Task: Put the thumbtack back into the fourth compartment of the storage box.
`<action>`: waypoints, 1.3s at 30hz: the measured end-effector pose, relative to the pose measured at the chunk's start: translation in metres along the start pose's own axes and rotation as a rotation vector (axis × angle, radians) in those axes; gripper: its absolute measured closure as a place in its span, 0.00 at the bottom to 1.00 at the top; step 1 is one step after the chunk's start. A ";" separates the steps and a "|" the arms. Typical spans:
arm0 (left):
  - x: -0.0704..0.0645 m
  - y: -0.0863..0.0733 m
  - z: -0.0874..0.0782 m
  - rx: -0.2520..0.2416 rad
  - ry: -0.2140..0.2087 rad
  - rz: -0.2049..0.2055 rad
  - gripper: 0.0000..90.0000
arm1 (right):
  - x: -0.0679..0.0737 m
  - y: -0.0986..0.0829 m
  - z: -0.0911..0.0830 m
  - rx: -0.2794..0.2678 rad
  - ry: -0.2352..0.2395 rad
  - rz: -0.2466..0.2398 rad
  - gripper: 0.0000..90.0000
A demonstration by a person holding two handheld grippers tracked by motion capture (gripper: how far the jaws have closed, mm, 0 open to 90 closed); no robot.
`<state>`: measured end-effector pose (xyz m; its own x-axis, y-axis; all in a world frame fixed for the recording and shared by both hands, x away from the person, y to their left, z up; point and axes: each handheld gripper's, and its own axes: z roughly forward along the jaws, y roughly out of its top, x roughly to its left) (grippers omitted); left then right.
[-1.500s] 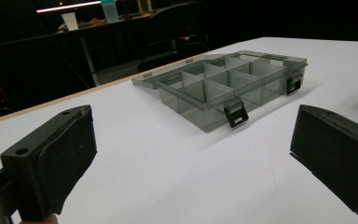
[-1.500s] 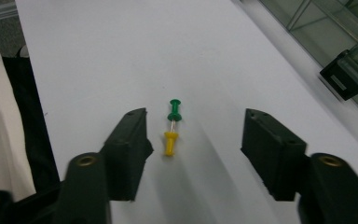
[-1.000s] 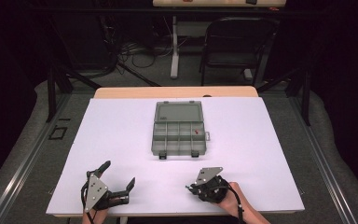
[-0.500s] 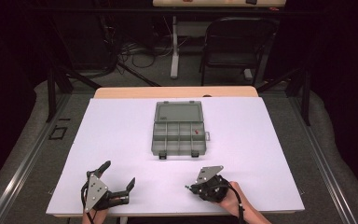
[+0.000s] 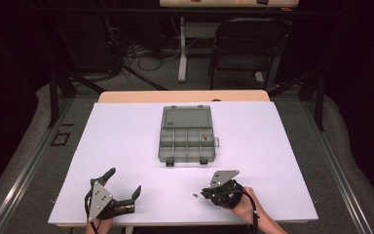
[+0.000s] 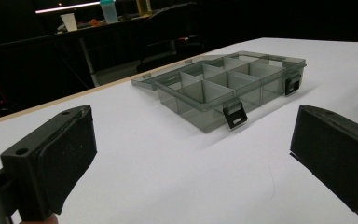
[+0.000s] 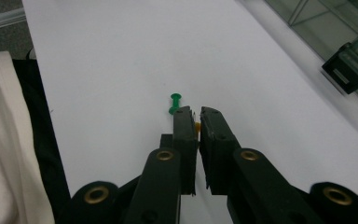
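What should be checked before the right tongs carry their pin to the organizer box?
1. Yellow pin clamped between the right tongs: ok, though only a sliver shows.
2. Green pin free of the grip: ok, it lies on the table just past the tips.
3. Organizer box lid open: ok.
4. Compartments free: ok, one holds a red item.
5. Left tongs out of the path: ok, open, resting apart.
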<state>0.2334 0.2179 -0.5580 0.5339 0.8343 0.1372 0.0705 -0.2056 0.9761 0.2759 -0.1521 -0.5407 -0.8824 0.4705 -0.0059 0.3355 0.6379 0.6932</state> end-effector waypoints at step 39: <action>0.000 0.000 0.001 0.003 0.003 0.003 0.00 | -0.026 0.015 -0.018 -0.071 -0.101 0.020 0.95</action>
<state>0.2339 0.2171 -0.5583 0.5315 0.8353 0.1406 0.0716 -0.2096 0.9752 0.2975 -0.1656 -0.5167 -0.8367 0.5441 -0.0621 0.3252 0.5848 0.7431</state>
